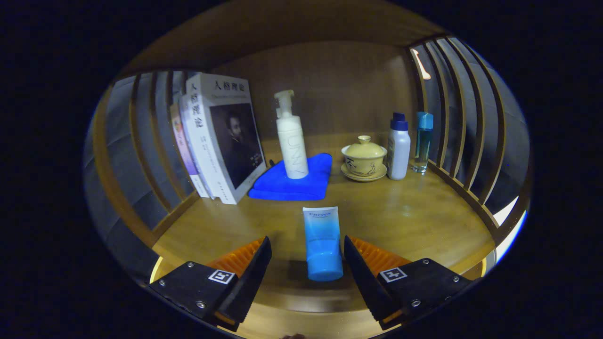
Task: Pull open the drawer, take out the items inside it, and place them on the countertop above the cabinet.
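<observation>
Gripper (307, 256) fingers apart, untouching | blue tube (323, 242) between, lettered PROYA | countertop (405, 216)

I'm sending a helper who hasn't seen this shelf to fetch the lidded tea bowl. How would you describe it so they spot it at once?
On the wooden countertop, look toward the back wall, right of the blue folded cloth with the white pump bottle. The lidded tea bowl sits on its saucer just left of a white bottle with a dark blue cap. It is the only squat, cream-yellow ceramic piece; the open gripper is far from it.
</observation>
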Available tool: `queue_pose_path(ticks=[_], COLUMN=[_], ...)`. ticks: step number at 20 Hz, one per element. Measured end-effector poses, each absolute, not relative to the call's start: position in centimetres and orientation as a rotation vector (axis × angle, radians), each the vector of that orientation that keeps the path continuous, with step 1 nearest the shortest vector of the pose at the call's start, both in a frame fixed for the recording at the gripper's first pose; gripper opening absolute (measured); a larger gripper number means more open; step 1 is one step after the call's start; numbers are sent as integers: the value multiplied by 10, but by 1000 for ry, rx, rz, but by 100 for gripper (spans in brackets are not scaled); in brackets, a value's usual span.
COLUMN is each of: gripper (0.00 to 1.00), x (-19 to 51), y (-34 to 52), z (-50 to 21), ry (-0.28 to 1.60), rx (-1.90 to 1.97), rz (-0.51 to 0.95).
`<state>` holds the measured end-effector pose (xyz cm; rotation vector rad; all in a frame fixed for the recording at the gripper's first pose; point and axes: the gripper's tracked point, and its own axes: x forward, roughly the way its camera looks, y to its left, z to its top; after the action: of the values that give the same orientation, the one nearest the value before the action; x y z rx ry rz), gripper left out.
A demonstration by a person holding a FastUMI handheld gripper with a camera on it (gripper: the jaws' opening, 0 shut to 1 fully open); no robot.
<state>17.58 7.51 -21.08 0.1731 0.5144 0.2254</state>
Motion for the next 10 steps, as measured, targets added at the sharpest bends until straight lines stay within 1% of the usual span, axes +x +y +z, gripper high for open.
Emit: queue_pose_path(ticks=[6, 10], gripper=[95, 95], x=[107, 44], y=[71, 54], z=[-136, -114], ry=[249, 162], rx=[175, 85], rz=[239, 203])
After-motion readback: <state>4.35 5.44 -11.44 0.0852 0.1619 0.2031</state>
